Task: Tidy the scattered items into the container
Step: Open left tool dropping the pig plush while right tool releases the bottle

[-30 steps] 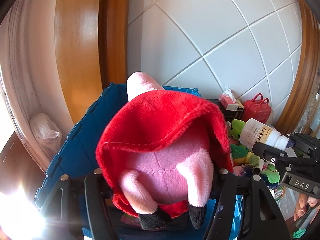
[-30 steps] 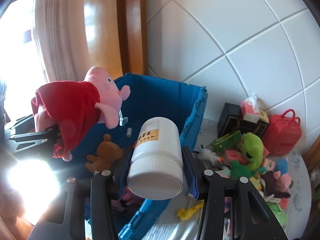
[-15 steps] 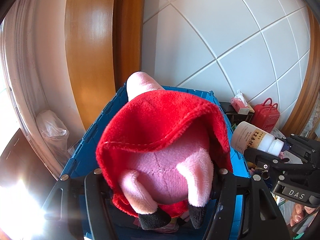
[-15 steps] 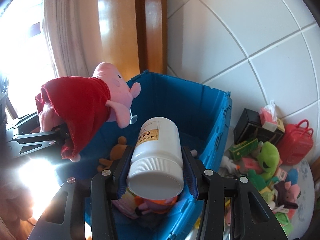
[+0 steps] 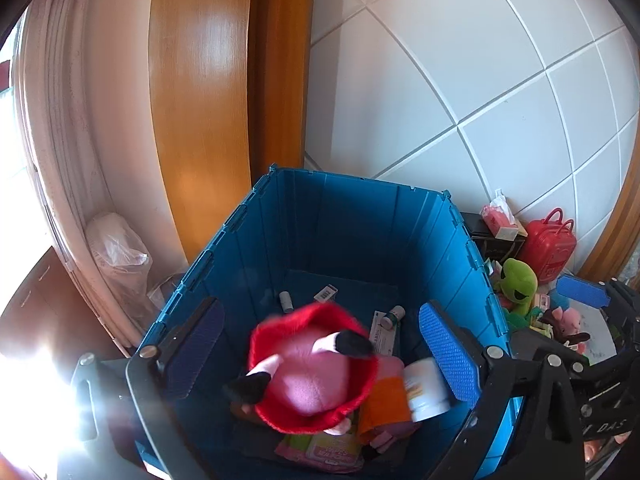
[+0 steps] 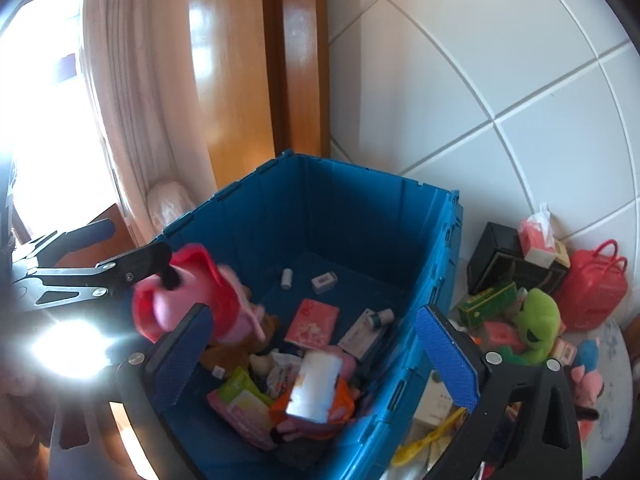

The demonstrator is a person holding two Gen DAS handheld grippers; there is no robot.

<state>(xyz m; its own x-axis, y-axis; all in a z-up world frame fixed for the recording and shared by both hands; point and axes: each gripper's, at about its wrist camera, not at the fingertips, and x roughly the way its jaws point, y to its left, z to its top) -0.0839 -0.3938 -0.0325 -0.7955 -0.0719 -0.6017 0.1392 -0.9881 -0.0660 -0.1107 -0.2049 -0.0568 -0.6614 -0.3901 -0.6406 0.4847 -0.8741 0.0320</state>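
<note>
Pig plush (image 5: 312, 376), soft pink pile under a red fleece dress, blurred and free between the spread pads of the left gripper (image 5: 320, 356), over the blue crate (image 5: 360, 216). White bottle (image 6: 316, 384), smooth cylinder, likewise loose beneath the wide-open right gripper (image 6: 316, 356). Frog plush (image 6: 534, 320) and red case (image 6: 592, 288) outside, unsorted.

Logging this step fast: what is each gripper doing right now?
Left gripper: open, holding nothing; pig plush below it.
Right gripper: open, holding nothing; white bottle in the blue bin.

Both grippers are black plastic frames with silver screws. The left gripper (image 5: 320, 354) and right gripper (image 6: 320, 354) carry textured blue finger pads (image 5: 449, 350).
</note>
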